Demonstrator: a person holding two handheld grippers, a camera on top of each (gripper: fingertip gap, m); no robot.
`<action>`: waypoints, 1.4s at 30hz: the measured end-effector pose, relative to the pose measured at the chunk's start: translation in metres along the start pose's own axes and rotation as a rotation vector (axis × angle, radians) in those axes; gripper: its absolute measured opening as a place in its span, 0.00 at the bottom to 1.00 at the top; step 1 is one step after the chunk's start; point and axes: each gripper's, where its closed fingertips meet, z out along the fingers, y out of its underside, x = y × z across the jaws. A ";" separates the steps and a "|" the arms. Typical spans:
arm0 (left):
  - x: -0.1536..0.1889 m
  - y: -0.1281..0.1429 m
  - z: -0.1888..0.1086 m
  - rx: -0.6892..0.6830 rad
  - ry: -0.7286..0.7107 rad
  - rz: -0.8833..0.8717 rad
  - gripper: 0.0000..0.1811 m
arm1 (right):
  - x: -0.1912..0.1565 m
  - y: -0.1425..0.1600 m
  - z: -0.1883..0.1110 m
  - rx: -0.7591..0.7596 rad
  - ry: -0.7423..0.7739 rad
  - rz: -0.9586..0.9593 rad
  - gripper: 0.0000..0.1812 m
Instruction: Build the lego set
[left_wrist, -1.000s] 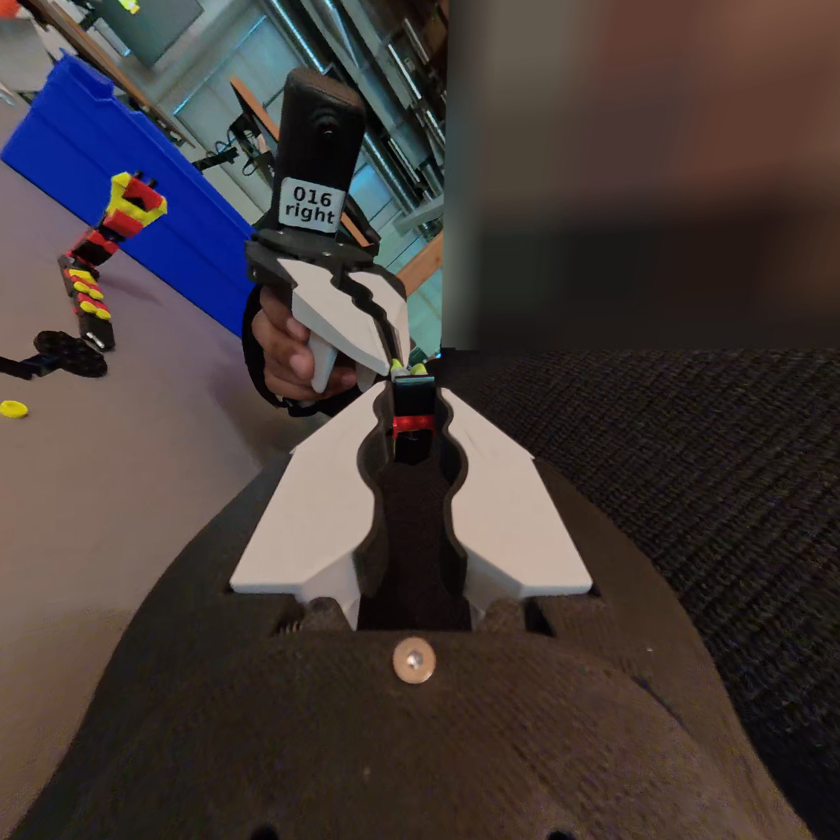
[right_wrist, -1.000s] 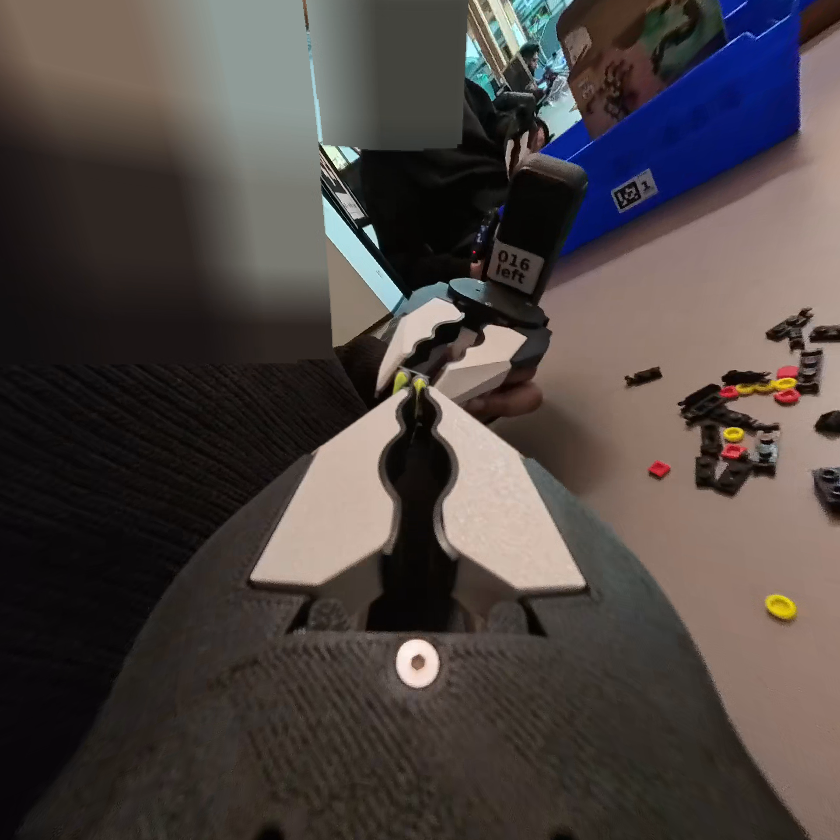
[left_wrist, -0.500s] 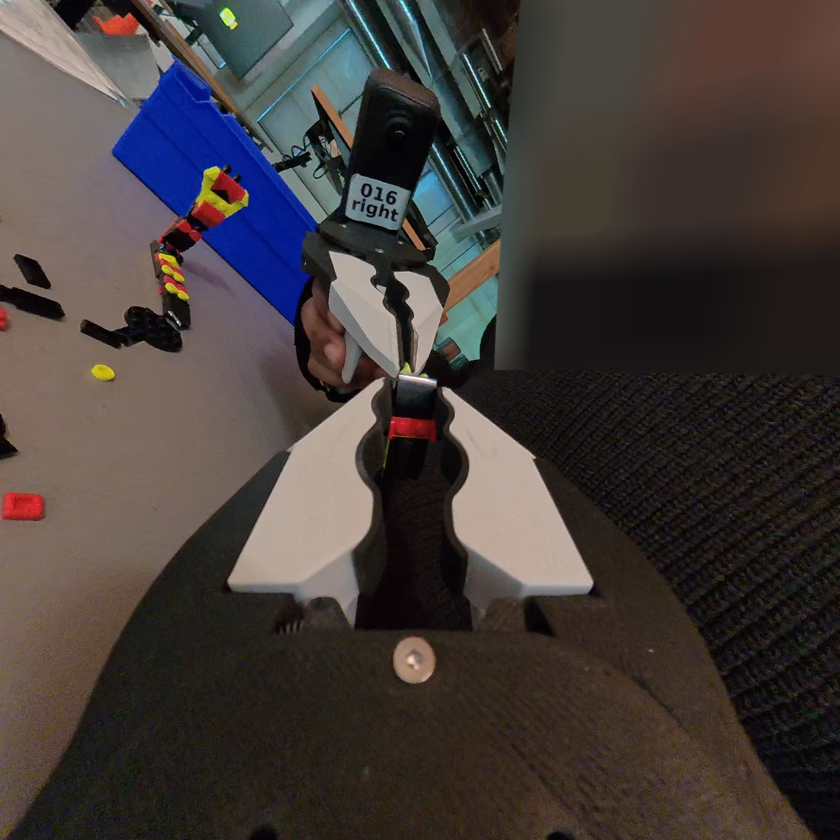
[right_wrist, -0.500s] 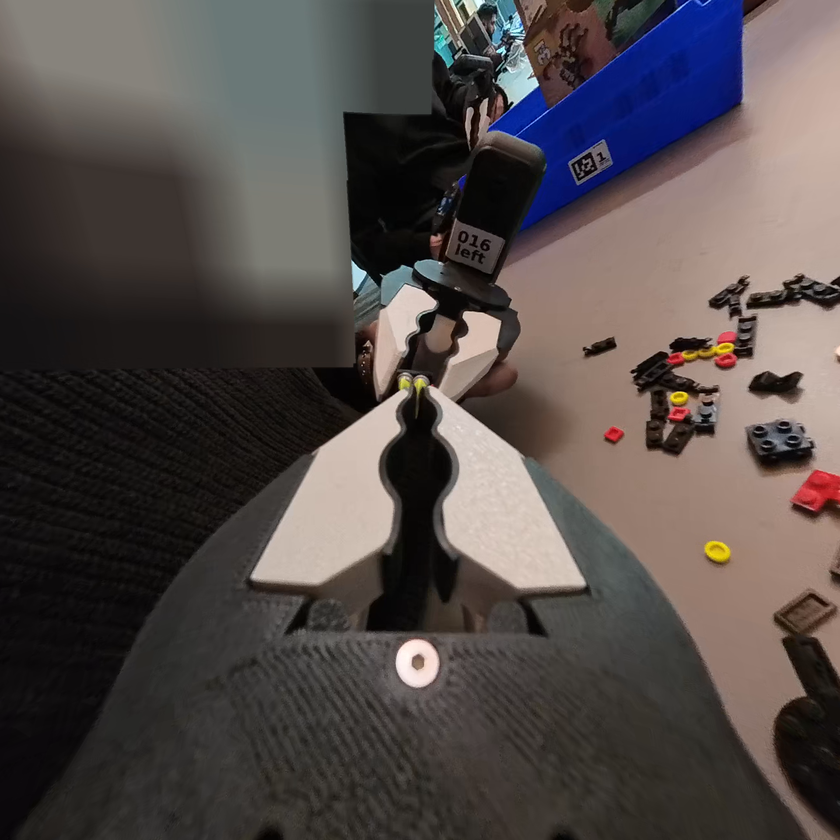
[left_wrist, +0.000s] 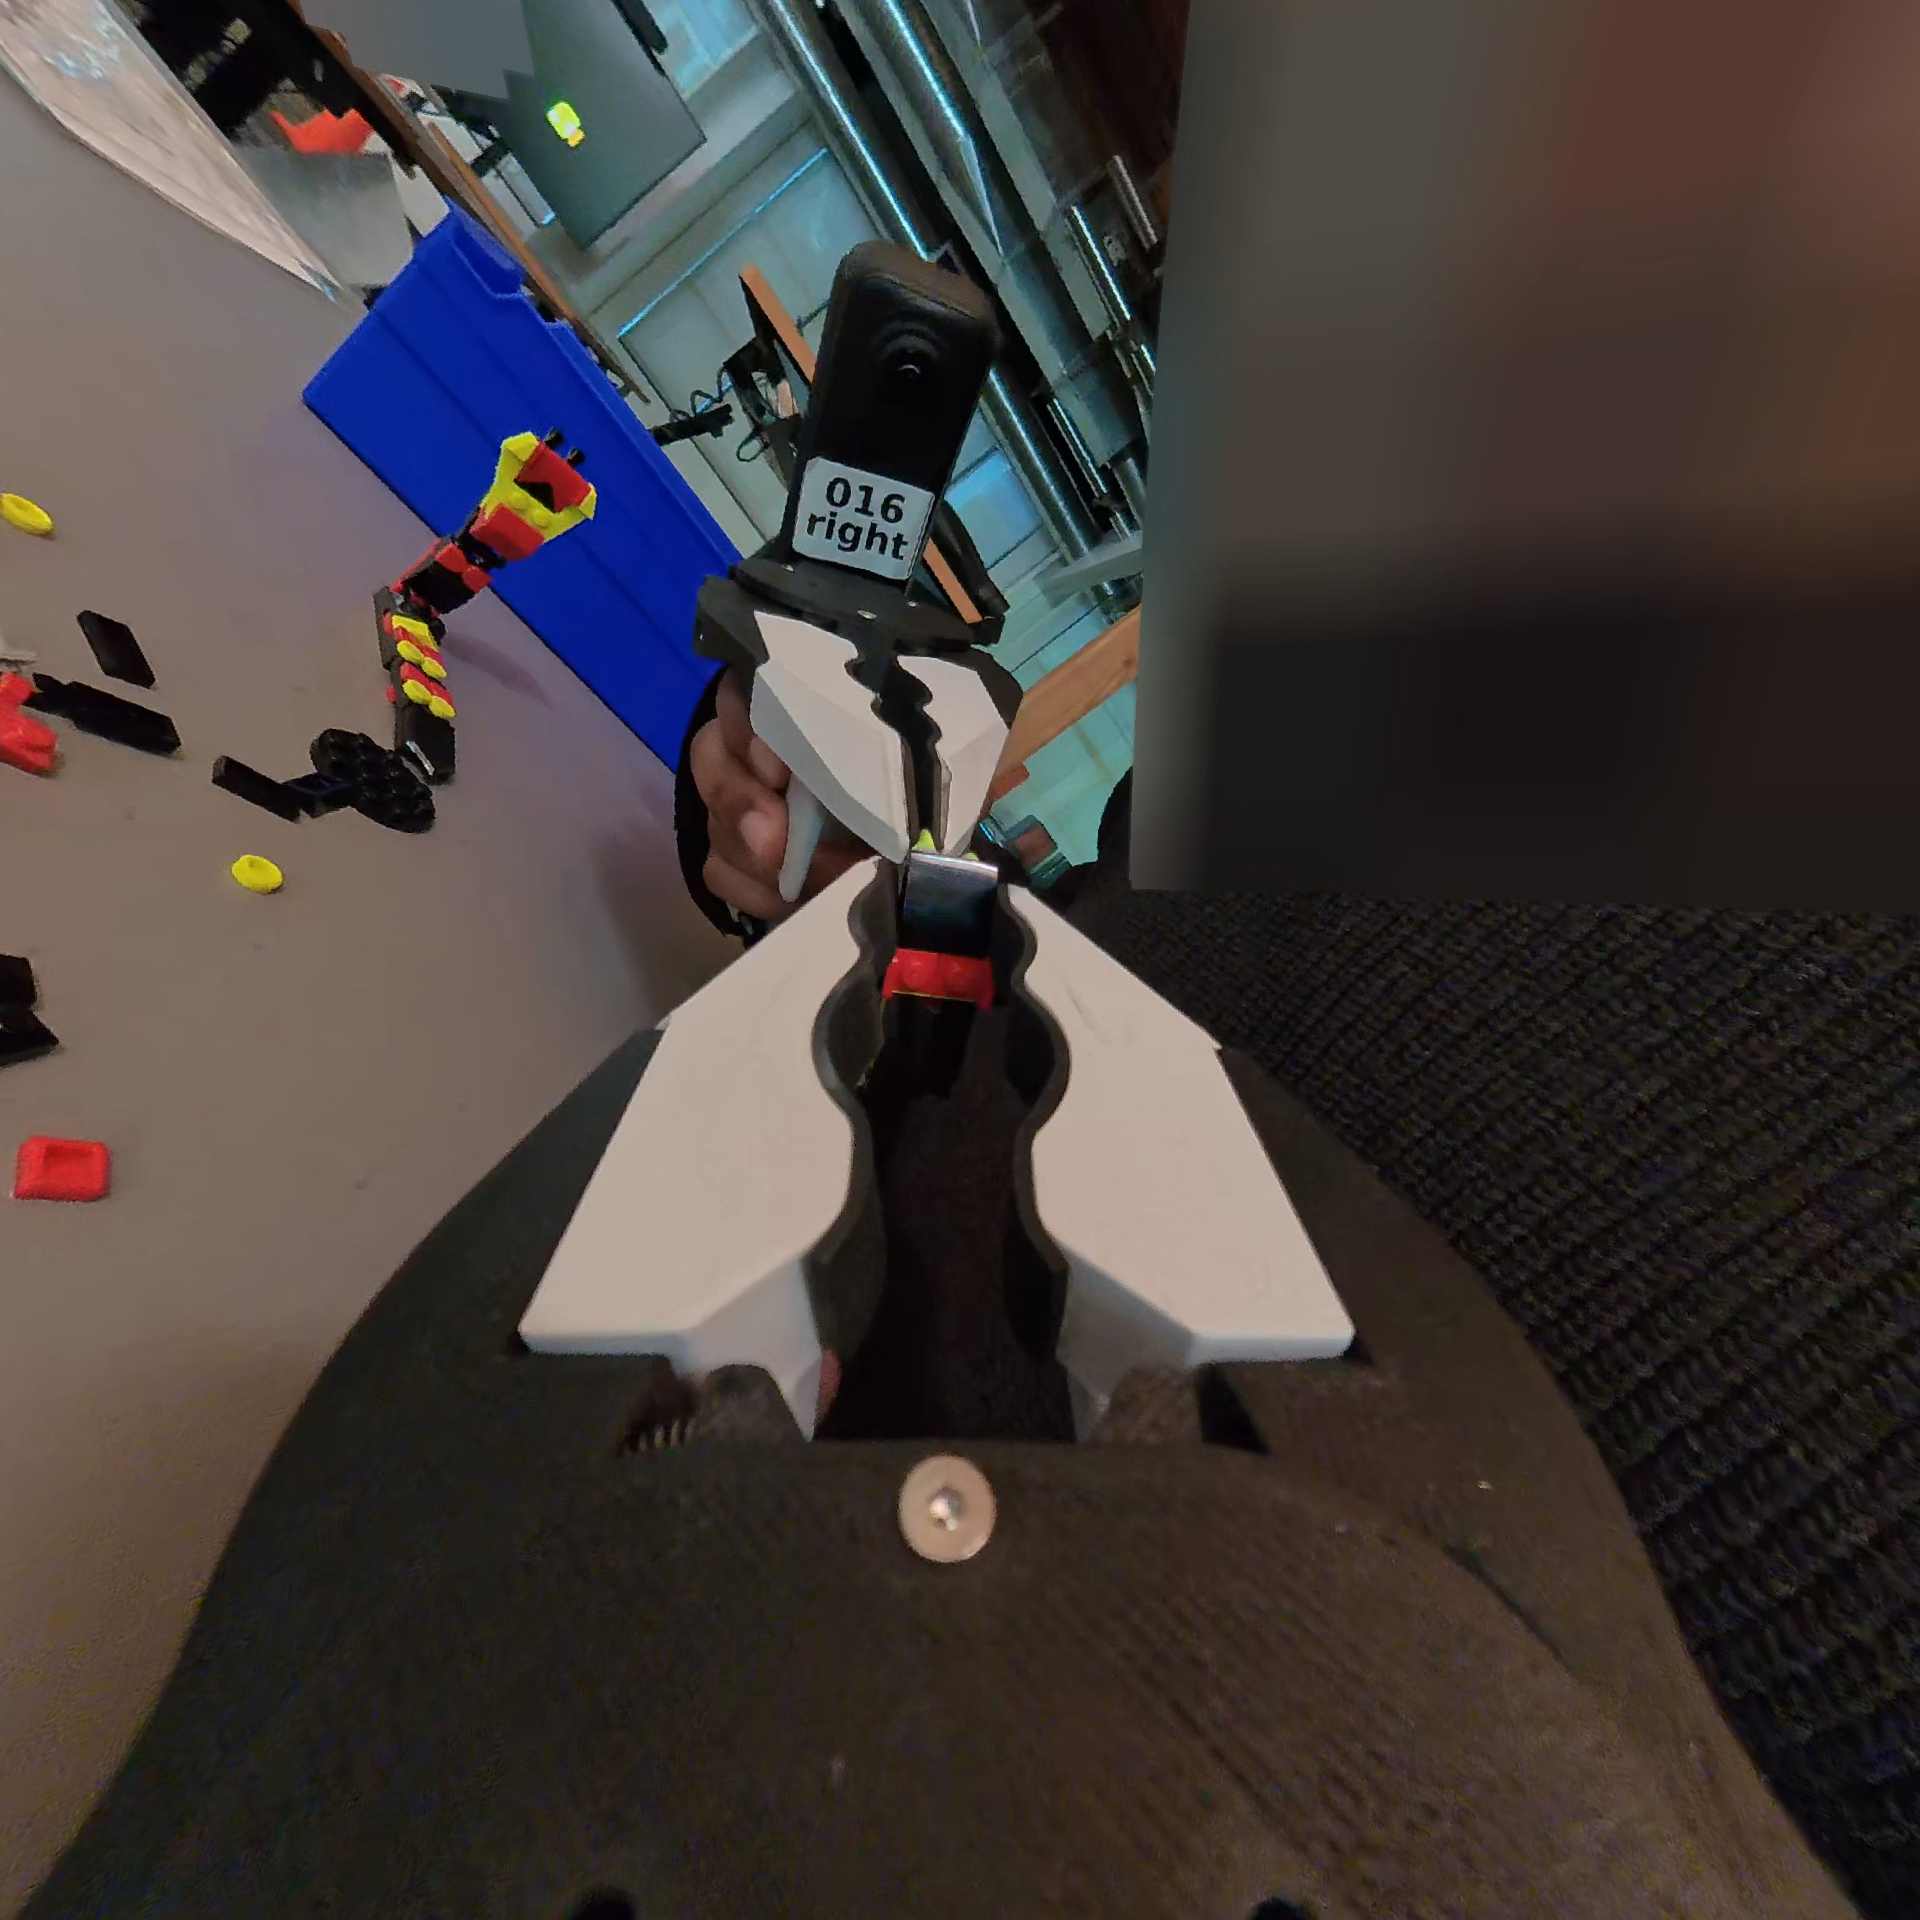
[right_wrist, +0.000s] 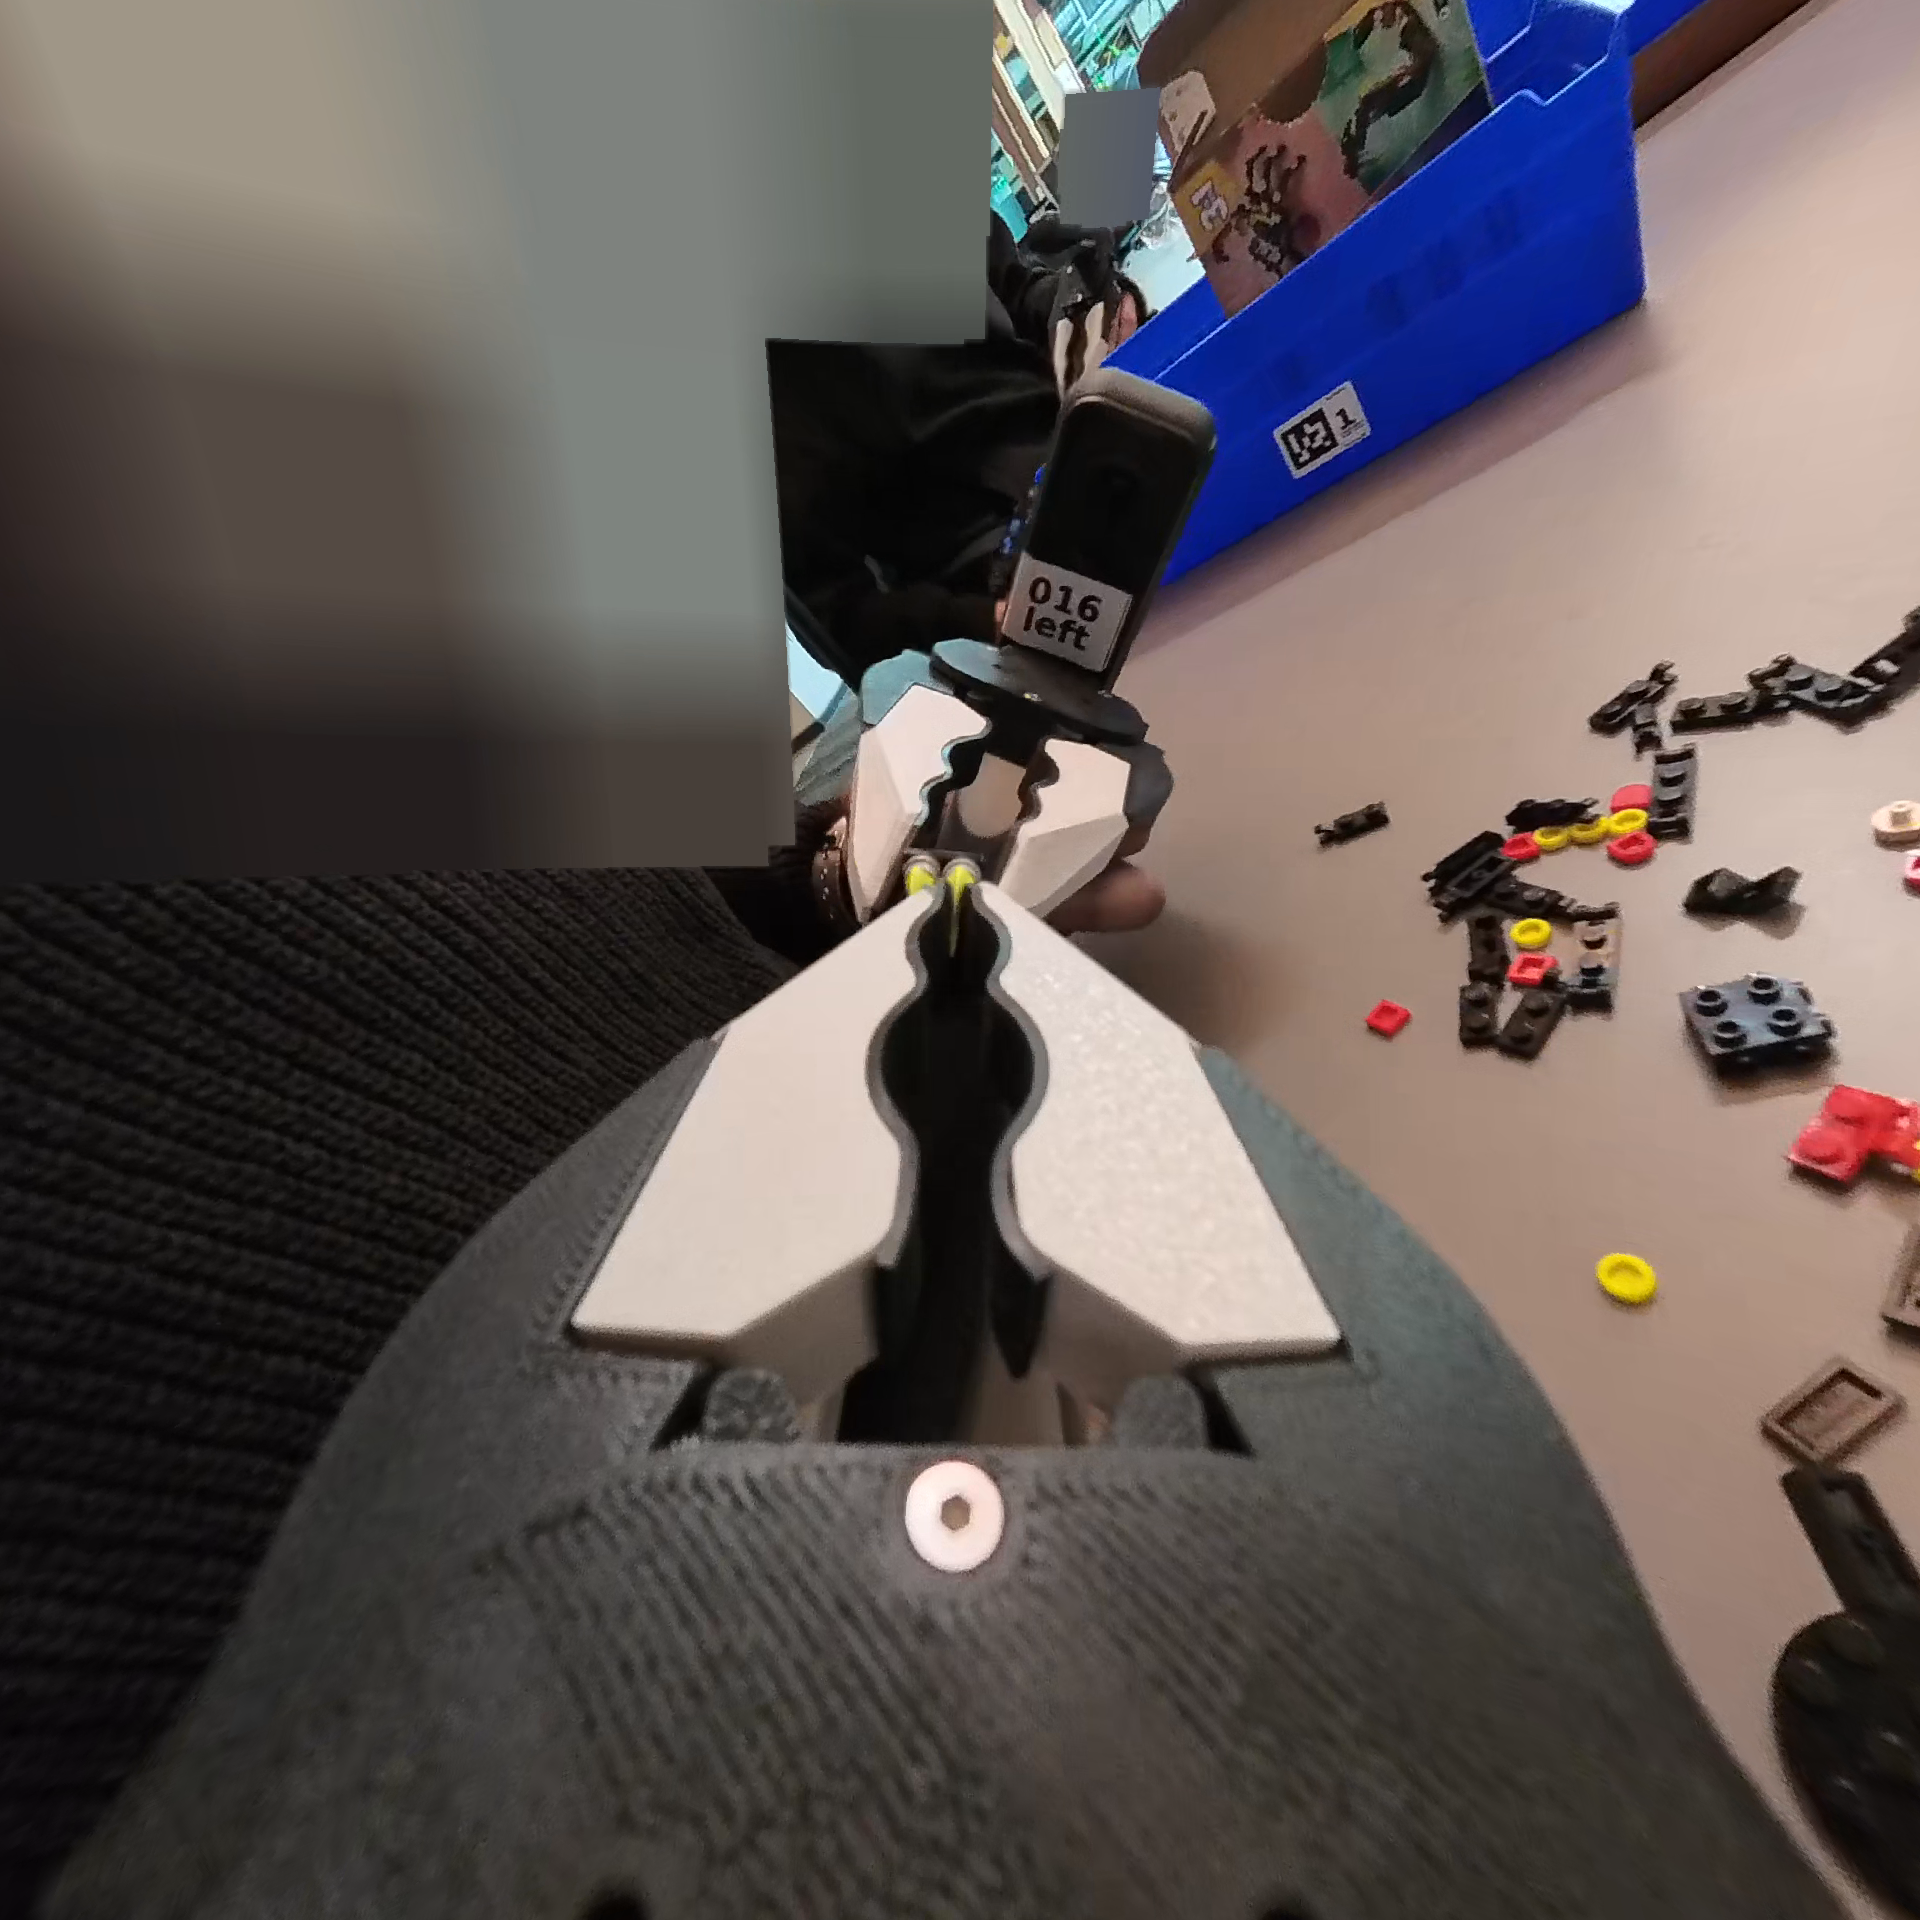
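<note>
Left wrist view: the left tool (left_wrist: 940, 904) is raised above a grey-brown surface (left_wrist: 260, 1039), its two white fingers pinching a small black and red lego assembly (left_wrist: 940, 935) at their tips. The right tool (left_wrist: 925, 831) points back toward it, tip to tip, held by a hand (left_wrist: 743, 805), and grips a thin yellow piece (left_wrist: 925, 840) that touches the far end of the assembly. On the surface to the left stand a blue bin (left_wrist: 520, 416) and, just beside it, a long red, yellow and black lego build (left_wrist: 468, 603). Loose black, red and yellow pieces lie scattered nearer the camera.

Right wrist view: the right tool (right_wrist: 951, 914) has its fingers pressed together on the yellow piece (right_wrist: 951, 920), seen edge-on between them. The left tool (right_wrist: 945, 862) faces it, clamped on the assembly, of which two yellow-tipped studs (right_wrist: 920, 871) show. To the right, loose lego pieces (right_wrist: 1538, 925) are spread over the surface (right_wrist: 1455, 623), with the blue bin (right_wrist: 1455, 312) behind holding a printed cardboard box (right_wrist: 1320, 156).
</note>
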 end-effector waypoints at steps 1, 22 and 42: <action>0.001 0.000 0.001 0.005 0.001 0.001 0.08 | -0.001 -0.001 0.000 0.007 -0.008 0.005 0.00; 0.013 0.000 0.007 0.044 0.127 -0.127 0.08 | -0.009 -0.003 -0.001 0.026 -0.062 0.027 0.00; -0.004 -0.008 -0.001 0.086 0.019 -0.102 0.08 | 0.005 -0.004 -0.006 0.030 0.011 0.021 0.00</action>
